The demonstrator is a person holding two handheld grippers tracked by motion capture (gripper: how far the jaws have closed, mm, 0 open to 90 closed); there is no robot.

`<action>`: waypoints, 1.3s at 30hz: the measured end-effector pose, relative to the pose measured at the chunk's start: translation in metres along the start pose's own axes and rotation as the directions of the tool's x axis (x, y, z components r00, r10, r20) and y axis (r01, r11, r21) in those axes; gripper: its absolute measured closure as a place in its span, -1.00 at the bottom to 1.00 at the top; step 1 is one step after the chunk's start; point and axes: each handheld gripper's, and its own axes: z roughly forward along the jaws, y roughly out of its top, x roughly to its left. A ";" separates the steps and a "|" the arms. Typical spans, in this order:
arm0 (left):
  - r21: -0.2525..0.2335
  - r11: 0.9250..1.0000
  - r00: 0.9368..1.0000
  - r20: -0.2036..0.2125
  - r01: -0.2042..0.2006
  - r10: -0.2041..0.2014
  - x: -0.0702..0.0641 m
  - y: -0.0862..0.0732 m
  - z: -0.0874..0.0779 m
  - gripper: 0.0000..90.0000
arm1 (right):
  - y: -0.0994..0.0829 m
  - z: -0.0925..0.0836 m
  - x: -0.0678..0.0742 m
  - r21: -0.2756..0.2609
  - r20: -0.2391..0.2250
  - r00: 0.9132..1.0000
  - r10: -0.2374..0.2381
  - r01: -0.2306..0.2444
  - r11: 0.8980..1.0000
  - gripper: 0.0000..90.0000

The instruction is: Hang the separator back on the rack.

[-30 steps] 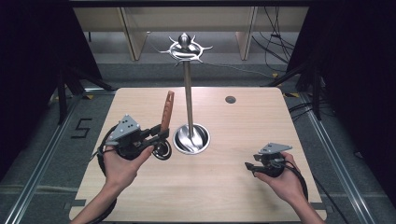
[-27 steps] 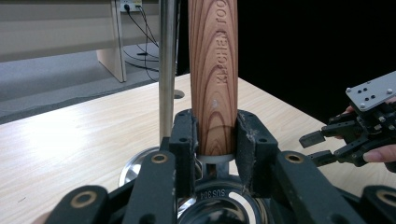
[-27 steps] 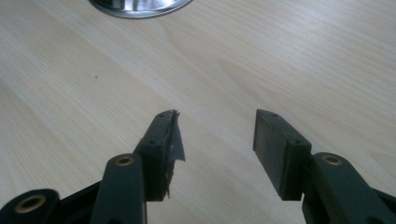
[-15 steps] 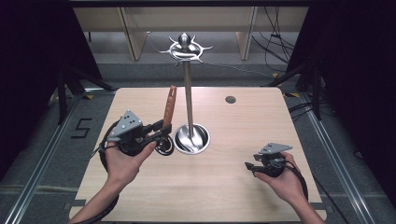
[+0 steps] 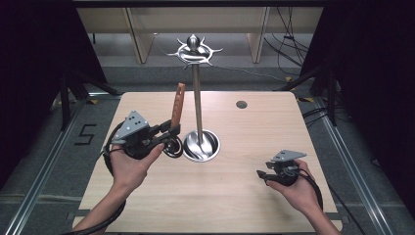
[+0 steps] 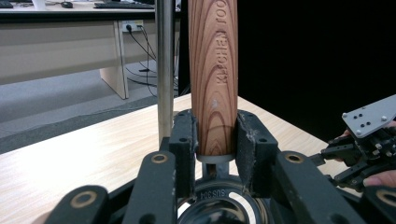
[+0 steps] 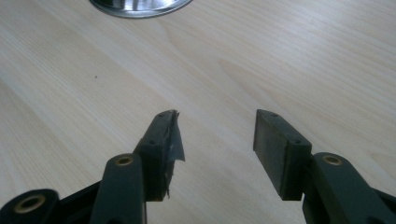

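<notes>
Holding: the left gripper (image 5: pixel 169 133) has its jaws closed on the wooden handle (image 6: pixel 214 70) of a kitchen utensil (image 5: pixel 177 108); in the left gripper view both pads press the handle's lower end from either side.
Utensil position: the handle stands nearly upright, leaning slightly away from the person, just beside the stand pole (image 5: pixel 197 103); its dark metal head (image 5: pixel 172 148) hangs below the jaws, close to the stand base (image 5: pixel 200 145).
Change over the last second: the left gripper has shifted a little toward the pole, and the handle has gone from a clear lean to a steeper, almost vertical pose. Grip width is unchanged.
Meaning for the work: judged from this, the utensil is being lined up with the stand, probably for hanging on one of the hooks (image 5: pixel 194 50) at the top. The handle tip sits well below those hooks, so a lift is yet to come.
Right gripper: the right gripper (image 5: pixel 262 175) rests low over the table (image 5: pixel 254 210) at the person's right, well apart from the stand. Its jaws stand partly open with nothing between them; bare wood shows in the gap in the right gripper view. It has not moved.
Risk: the handle is close to the pole, so a lift may scrape it.
Pad condition: one right-gripper pad (image 7: pixel 171 140) shows a torn, peeling edge.
</notes>
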 end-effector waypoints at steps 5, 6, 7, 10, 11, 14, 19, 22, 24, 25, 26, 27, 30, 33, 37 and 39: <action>-0.010 1.000 1.000 -0.002 -0.009 0.009 -0.001 0.003 0.000 0.54 | -0.001 0.001 -0.001 -0.012 0.006 1.000 -0.016 0.016 1.000 0.12; -0.014 1.000 1.000 -0.001 -0.008 0.008 -0.001 0.004 0.000 0.54 | 0.000 0.001 -0.001 -0.011 0.005 1.000 -0.016 0.016 1.000 0.12; -0.019 1.000 1.000 -0.002 -0.012 0.012 -0.001 0.006 0.000 0.54 | -0.001 0.001 -0.001 -0.012 0.007 1.000 -0.016 0.016 1.000 0.12; -0.025 1.000 1.000 -0.004 -0.015 0.015 -0.002 0.007 0.000 0.54 | -0.001 0.001 -0.001 -0.013 0.007 1.000 -0.017 0.017 1.000 0.12; -0.027 1.000 1.000 -0.005 -0.016 0.015 -0.002 0.008 0.000 0.54 | -0.001 0.001 -0.001 -0.012 0.007 1.000 -0.017 0.017 1.000 0.11; -0.028 0.999 1.000 -0.006 -0.018 0.017 -0.002 0.009 0.000 0.54 | 0.000 0.000 -0.002 -0.004 0.006 1.000 -0.021 0.021 1.000 0.11; -0.048 0.999 1.000 -0.010 -0.020 0.019 -0.003 0.015 0.001 0.54 | -0.001 0.001 0.000 -0.012 0.010 1.000 -0.012 0.012 1.000 0.11; -0.055 0.998 1.000 -0.009 -0.022 0.021 -0.003 0.017 0.002 0.54 | 0.000 0.001 -0.001 -0.010 0.007 1.000 -0.023 0.023 1.000 0.11; -0.062 0.998 1.000 -0.010 -0.025 0.024 -0.005 0.020 0.003 0.54 | 0.000 0.000 -0.002 -0.003 0.006 1.000 -0.021 0.021 1.000 0.11; -0.066 0.997 1.000 -0.010 -0.029 0.029 -0.006 0.022 0.003 0.54 | 0.000 0.000 -0.002 -0.004 0.006 1.000 -0.022 0.022 1.000 0.12; -0.066 0.997 1.000 -0.010 -0.029 0.029 -0.006 0.022 0.003 0.54 | 0.000 0.000 -0.002 -0.004 0.006 1.000 -0.022 0.022 1.000 0.12; -0.068 0.997 1.000 -0.009 -0.030 0.029 -0.006 0.023 0.004 0.54 | 0.000 0.000 -0.002 -0.002 0.006 1.000 -0.022 0.022 1.000 0.11; -0.071 0.997 0.999 -0.009 -0.032 0.032 -0.007 0.024 0.005 0.54 | -0.001 0.001 -0.001 -0.012 0.007 1.000 -0.018 0.018 1.000 0.11; -0.076 0.997 0.999 -0.014 -0.033 0.032 -0.007 0.026 0.007 0.54 | -0.001 0.000 -0.002 -0.003 0.007 1.000 -0.023 0.023 1.000 0.11; -0.084 0.996 0.999 -0.028 -0.037 0.035 -0.007 0.027 0.006 0.54 | -0.001 0.001 -0.001 -0.010 0.007 1.000 -0.019 0.019 1.000 0.11; -0.085 0.996 0.999 -0.031 -0.036 0.034 -0.007 0.028 0.006 0.54 | -0.001 0.001 -0.001 -0.010 0.007 1.000 -0.019 0.019 1.000 0.11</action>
